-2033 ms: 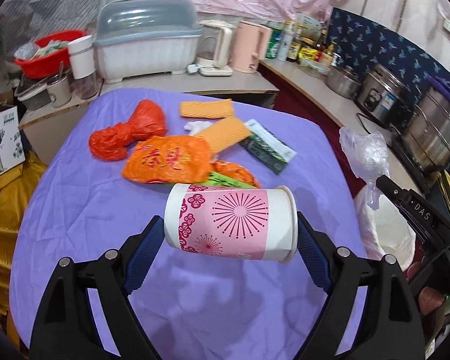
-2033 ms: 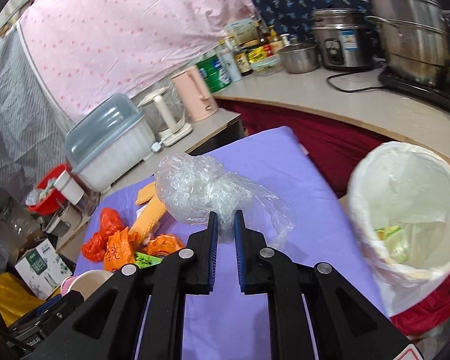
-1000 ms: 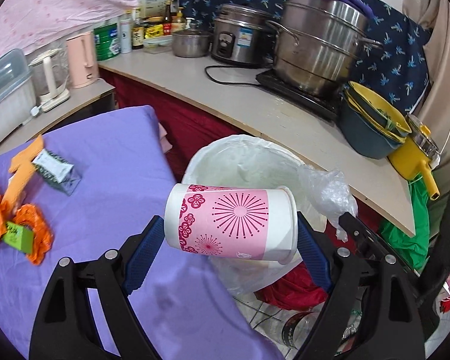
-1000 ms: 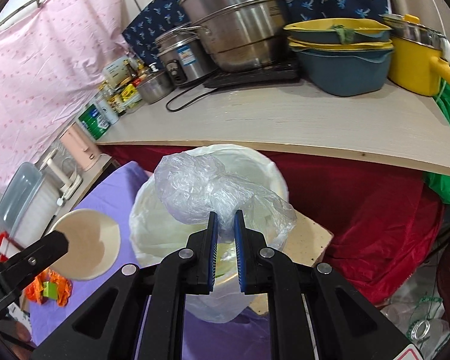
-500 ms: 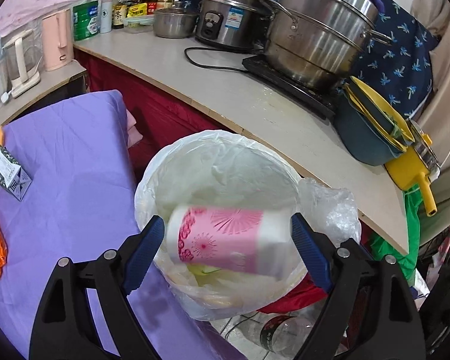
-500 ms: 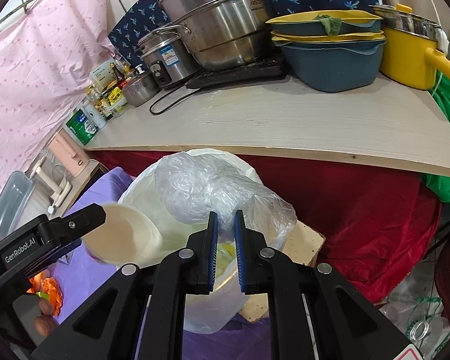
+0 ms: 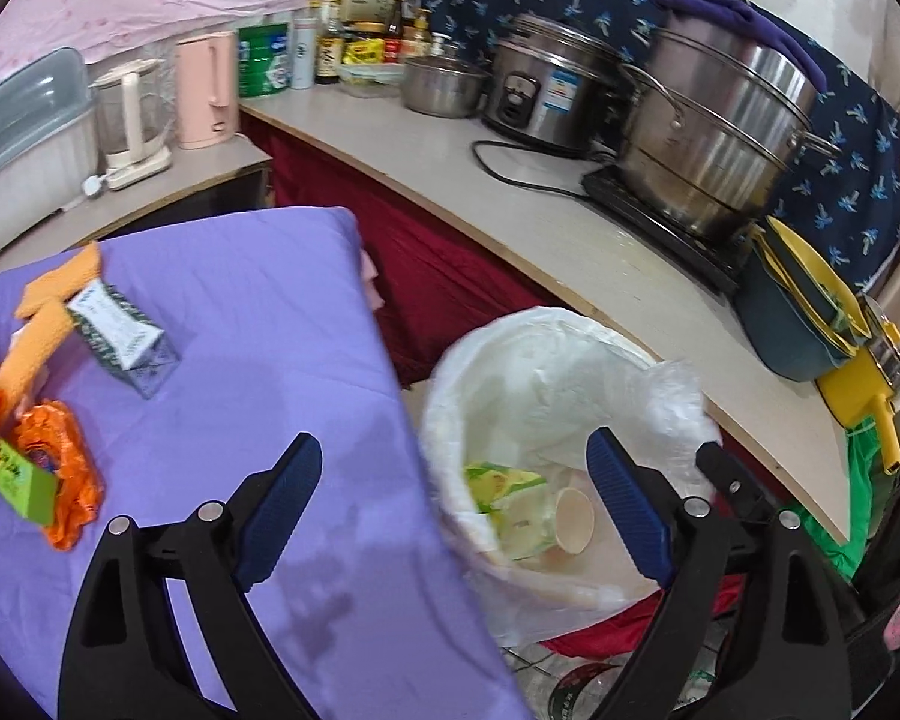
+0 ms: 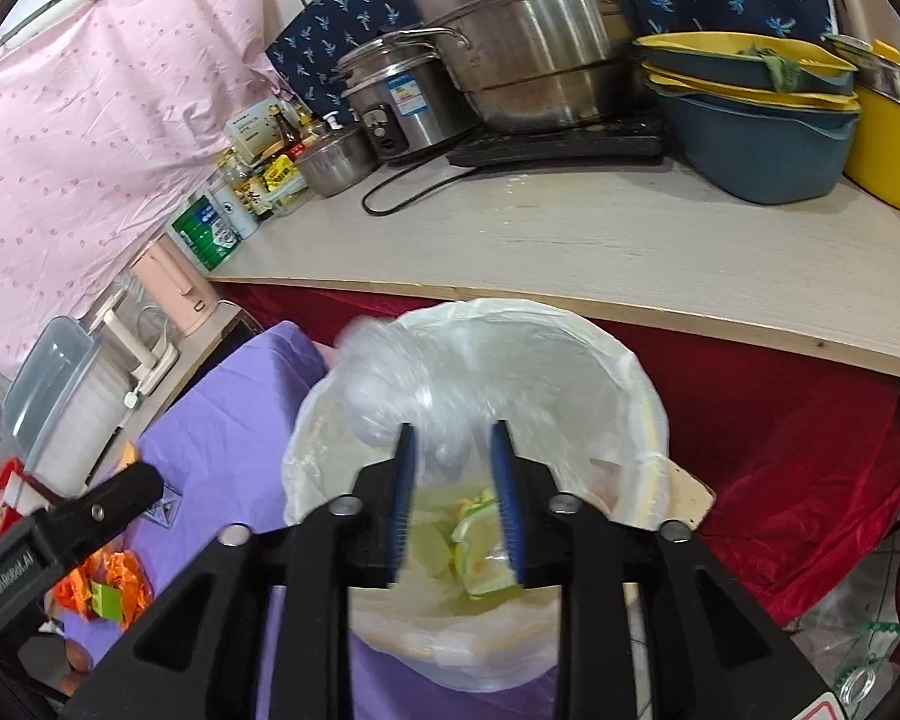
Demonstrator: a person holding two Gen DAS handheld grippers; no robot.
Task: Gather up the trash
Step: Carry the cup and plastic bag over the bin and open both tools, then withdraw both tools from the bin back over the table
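My left gripper hangs over the table's edge and the bin, its jaws still opening, with nothing between them. The pink paper cup lies inside the white-lined trash bin, beside green wrappers. My right gripper is above the bin with its jaws opening. The crumpled clear plastic bag, blurred, sits loose at its fingertips over the bin's mouth. The same clear bag shows at the bin's right rim in the left wrist view.
On the purple table lie orange wrappers, a small green box, a green-and-white carton and orange pads. A counter with steel pots, a rice cooker and stacked basins curves behind the bin.
The cup has left my left gripper and dropped into the bin. The right jaws have parted from the clear bag. The left view has swung back toward the table.
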